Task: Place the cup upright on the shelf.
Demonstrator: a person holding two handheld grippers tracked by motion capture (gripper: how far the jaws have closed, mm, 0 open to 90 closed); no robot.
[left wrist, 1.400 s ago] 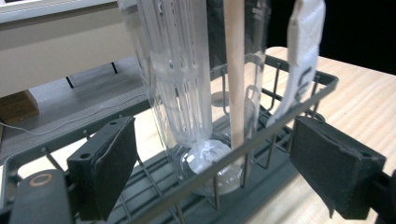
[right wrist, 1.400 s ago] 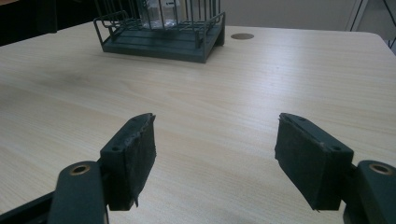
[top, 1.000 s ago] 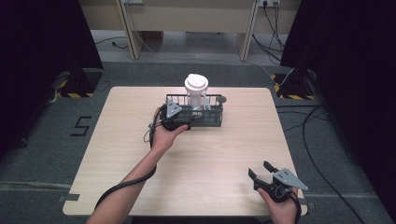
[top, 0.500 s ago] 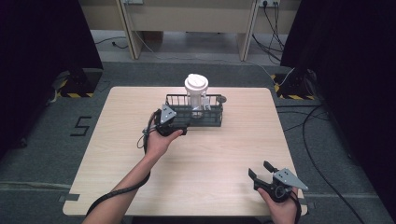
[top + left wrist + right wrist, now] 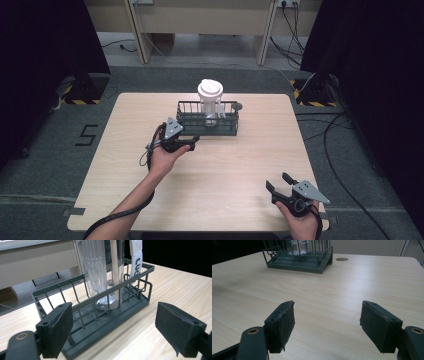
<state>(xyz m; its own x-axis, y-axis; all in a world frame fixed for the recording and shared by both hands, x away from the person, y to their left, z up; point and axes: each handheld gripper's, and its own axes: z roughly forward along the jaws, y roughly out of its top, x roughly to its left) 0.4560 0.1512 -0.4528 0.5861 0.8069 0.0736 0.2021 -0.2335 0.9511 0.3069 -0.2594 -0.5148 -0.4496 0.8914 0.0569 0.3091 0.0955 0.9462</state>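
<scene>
A dark green wire rack (image 5: 208, 121) stands at the far middle of the wooden table (image 5: 125, 165). In it stands a clear tumbler (image 5: 210, 100) with a white lid, upright. The left gripper view shows the rack (image 5: 100, 315) close ahead and the clear tumbler (image 5: 100, 272) inside it, next to a white strap (image 5: 136, 257). My left gripper (image 5: 192, 140) is open, just in front of the rack's left end, with nothing between its jaws. My right gripper (image 5: 280, 182) rests open near the table's front right corner, empty. The right gripper view shows the rack (image 5: 299, 258) far ahead.
A small round hole (image 5: 342, 259) lies in the tabletop beside the rack's right end. Cables (image 5: 340, 150) run over the grey floor to the right of the table. A pale desk (image 5: 200, 20) stands beyond the table.
My left gripper has pulled back from the rack's left end toward the person and now sits apart from it, open. The right gripper has stayed put.
</scene>
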